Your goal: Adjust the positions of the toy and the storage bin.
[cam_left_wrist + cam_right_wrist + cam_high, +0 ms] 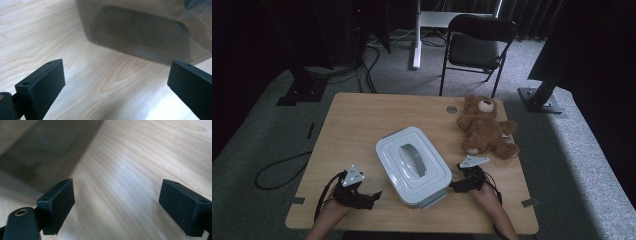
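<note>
while the white rectangular plastic lidded box point(413, 165) sits closed, left gripper point(373, 196) and right gripper point(453, 187) flank it, jaws spread, empty; grasping remains.

There is one white box point(413, 165) with a lid on the counter point(352, 125). There is one brown teddy bear point(484, 127). There are two hand-held grippers: one left hand-held gripper point(374, 196) and one right hand-held gripper point(454, 186). One black chair point(477, 42) stands behind the counter.
</note>
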`<action>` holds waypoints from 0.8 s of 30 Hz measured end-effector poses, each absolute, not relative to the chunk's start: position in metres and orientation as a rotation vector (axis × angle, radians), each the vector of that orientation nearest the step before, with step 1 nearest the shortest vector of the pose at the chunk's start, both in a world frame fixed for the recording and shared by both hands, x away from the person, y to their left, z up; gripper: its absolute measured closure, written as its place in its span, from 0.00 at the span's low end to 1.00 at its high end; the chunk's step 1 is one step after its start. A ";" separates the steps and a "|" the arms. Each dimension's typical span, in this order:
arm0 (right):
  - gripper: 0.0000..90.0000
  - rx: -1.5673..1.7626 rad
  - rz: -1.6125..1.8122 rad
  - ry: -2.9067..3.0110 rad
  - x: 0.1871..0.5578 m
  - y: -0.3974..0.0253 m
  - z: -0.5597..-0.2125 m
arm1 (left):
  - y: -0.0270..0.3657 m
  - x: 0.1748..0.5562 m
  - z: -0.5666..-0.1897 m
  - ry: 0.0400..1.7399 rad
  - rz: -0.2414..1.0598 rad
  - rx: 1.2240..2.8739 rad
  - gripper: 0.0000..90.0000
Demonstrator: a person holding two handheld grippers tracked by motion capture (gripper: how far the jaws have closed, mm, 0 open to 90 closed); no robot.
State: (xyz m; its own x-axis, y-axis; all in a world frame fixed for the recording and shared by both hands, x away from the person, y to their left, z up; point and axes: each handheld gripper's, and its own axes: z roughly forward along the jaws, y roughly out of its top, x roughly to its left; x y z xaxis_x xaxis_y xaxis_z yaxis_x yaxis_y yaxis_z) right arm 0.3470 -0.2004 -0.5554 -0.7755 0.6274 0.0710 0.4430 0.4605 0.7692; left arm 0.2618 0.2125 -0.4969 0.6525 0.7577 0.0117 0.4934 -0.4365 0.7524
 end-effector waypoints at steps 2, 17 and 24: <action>0.14 0.939 1.216 2.460 0.342 -0.206 -0.555 | 0.215 0.260 -0.490 0.970 0.461 2.108 0.02; 0.13 1.137 1.125 2.293 0.315 -0.258 -0.557 | 0.209 0.255 -0.446 0.930 0.491 2.041 0.02; 0.13 1.227 1.085 2.189 0.303 -0.279 -0.559 | 0.189 0.255 -0.429 0.871 0.488 2.042 0.02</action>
